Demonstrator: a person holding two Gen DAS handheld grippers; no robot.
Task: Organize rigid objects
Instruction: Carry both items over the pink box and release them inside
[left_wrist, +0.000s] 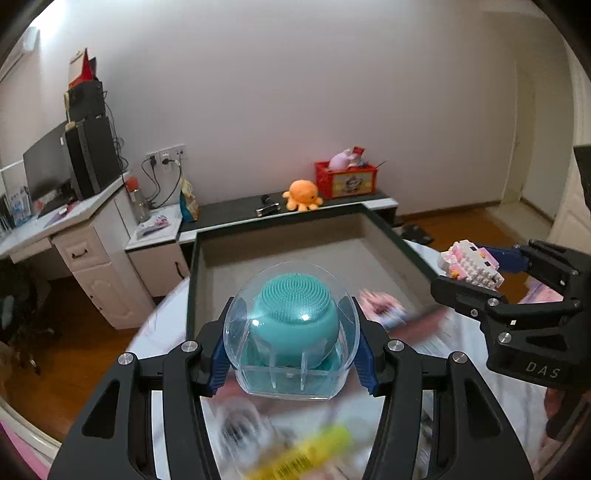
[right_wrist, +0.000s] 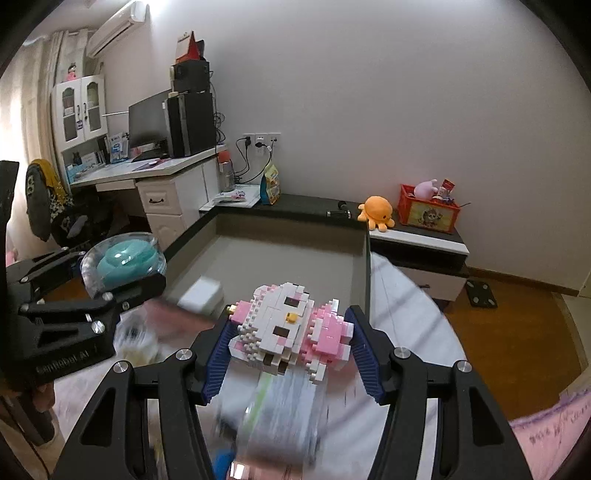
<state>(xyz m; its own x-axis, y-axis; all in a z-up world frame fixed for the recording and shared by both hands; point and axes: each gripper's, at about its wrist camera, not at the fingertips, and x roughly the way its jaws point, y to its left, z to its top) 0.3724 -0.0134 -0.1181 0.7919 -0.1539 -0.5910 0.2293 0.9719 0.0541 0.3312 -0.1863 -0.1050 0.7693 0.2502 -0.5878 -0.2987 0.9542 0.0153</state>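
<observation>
Left wrist view shows the left gripper (left_wrist: 291, 354) clamped half-wide on a clear domed plastic case holding a teal silicone brush (left_wrist: 293, 332). The right gripper (right_wrist: 290, 345) pinches a pink-and-white brick-built cat figure (right_wrist: 291, 328). Both hang above the cluttered table, short of the grey open-topped box (left_wrist: 295, 254), probably their destination.

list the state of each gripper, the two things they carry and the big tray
left gripper: shut on the clear case
clear case: closed, teal brush inside, held off the surface
right gripper: shut on the block cat
block cat: whole, lying on its side between the pads
grey tray: open-topped, a white box inside
</observation>
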